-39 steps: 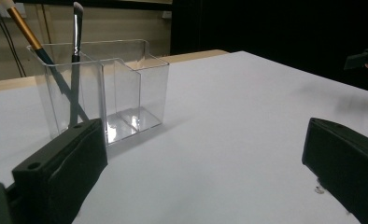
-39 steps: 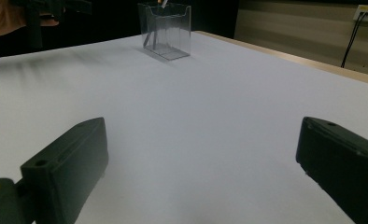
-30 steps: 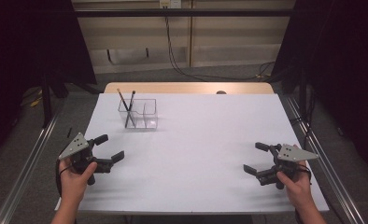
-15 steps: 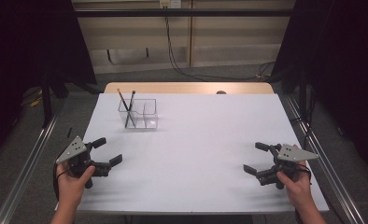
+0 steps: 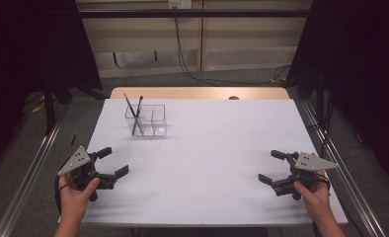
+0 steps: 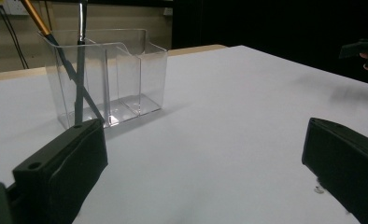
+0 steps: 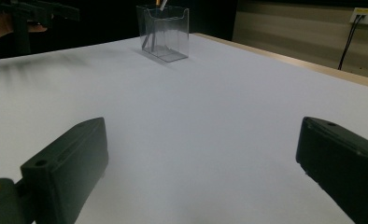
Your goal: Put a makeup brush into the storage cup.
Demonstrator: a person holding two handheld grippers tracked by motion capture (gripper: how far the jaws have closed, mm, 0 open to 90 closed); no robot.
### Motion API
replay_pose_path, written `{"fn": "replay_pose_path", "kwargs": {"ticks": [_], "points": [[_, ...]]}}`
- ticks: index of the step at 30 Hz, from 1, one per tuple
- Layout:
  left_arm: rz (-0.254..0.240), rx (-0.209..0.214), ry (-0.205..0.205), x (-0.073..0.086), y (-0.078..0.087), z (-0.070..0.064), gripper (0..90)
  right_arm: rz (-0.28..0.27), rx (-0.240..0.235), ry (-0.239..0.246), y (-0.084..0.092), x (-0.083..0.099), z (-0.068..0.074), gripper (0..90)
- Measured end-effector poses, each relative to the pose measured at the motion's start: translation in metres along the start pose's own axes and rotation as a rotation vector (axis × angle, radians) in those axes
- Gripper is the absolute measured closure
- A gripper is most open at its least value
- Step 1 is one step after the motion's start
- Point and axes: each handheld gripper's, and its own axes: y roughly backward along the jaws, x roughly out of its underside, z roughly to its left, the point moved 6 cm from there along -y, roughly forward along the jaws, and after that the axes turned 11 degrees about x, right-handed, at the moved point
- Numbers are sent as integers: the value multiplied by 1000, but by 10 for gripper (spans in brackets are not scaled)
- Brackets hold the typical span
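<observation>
High view. The white desk (image 5: 207,163) carries a clear holder (image 5: 146,120) at its far left, divided into compartments. Two pencils (image 5: 135,112) stand crossed in the leftmost compartment, both tilted. The left tool (image 5: 110,162) sits over the near left corner, jaws wide, holding nothing, well apart from the holder. The right tool (image 5: 273,168) sits over the near right corner, jaws likewise wide and empty, farther still from the holder.

Left gripper view. The holder (image 6: 108,77) stands ahead and left of centre between the two black jaws, which are spread wide. An orange-topped pencil (image 6: 35,17) leans one way, a grey one (image 6: 81,65) stands nearly upright; they cross low in the compartment. The other compartments look empty.

Right gripper view. The holder (image 7: 164,31) shows far off across bare desk. Jaws wide, nothing between them.

Assessment. The work in hand appears to be a reach for the pencils, and the left tool is better placed. Recommended: approach from above the rim, take one pencil shaft high, above the crossing point, and lift straight along its lean. The light holder may tip or slide if the shaft drags on the wall; the right tool could steady it.
</observation>
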Motion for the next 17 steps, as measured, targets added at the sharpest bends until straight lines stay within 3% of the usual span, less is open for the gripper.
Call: {"fn": "replay_pose_path", "kwargs": {"ticks": [17], "points": [[-4, 1, -11, -2, 1, -1, 5, 1, 14, 0, 3, 2, -2, 16]]}}
